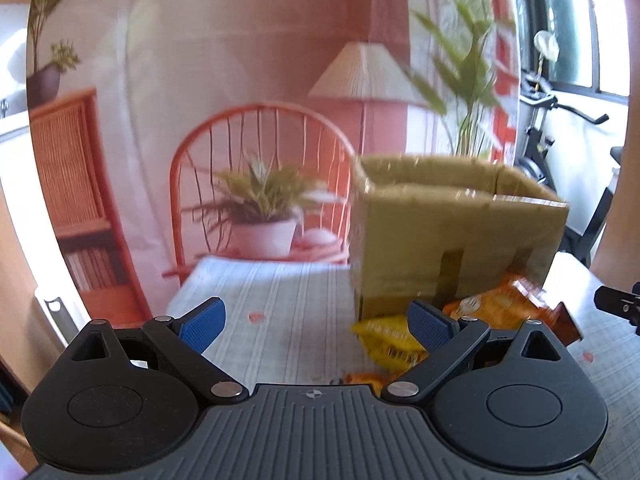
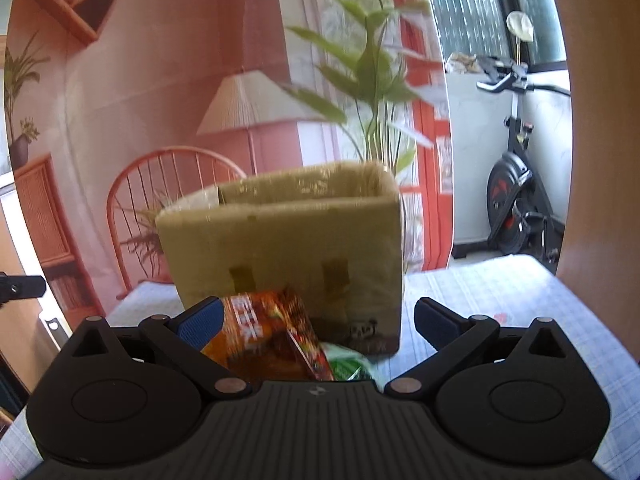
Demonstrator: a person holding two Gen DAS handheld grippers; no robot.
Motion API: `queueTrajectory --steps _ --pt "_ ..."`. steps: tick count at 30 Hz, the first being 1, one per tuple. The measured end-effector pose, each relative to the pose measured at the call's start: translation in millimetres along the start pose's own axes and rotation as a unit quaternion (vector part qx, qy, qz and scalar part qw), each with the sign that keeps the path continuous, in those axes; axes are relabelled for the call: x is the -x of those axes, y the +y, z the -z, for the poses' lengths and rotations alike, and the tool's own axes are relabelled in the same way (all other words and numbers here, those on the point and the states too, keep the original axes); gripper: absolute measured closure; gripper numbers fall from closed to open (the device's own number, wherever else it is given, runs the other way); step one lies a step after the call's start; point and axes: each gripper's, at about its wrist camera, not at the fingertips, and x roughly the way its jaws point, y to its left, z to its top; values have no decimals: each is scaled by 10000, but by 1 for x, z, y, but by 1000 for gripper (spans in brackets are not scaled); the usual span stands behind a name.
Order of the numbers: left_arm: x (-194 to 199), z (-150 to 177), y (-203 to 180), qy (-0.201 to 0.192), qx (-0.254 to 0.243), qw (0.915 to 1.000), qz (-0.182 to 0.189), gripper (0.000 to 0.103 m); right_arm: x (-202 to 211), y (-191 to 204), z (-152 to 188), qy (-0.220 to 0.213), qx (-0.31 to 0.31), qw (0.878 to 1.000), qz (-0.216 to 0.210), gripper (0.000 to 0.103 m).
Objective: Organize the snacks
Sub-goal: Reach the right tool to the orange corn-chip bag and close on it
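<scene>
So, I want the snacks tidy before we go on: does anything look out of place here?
Yes. Snack packets lie loose on the tablecloth in front of the cardboard box, not inside it: a yellow packet, an orange bag, a red-orange packet and a green one, overlapping in a heap.

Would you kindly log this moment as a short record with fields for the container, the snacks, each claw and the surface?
container: cardboard box, open top, upright on the table
snacks: yellow packet and orange packet on the cloth by the box; red packet and green packet in front of the box
left claw: open, holding nothing
right claw: open, red packet between its fingers, not clamped
surface: striped tablecloth
</scene>
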Motion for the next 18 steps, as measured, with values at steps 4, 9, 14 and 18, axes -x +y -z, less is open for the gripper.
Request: queueTrajectory --steps 4,9,14,18 --pt "-17 10 5 179 211 9996 61 4 -12 5 5 150 91 9997 -154 0" --pt "-26 19 5 260 427 9987 66 4 -35 18 2 261 286 9987 -328 0" --pt "-25 29 15 221 724 9971 51 4 -61 29 -1 417 421 9970 -492 0" --pt "-30 35 20 346 686 9970 -21 5 -72 32 0 584 364 9957 -625 0"
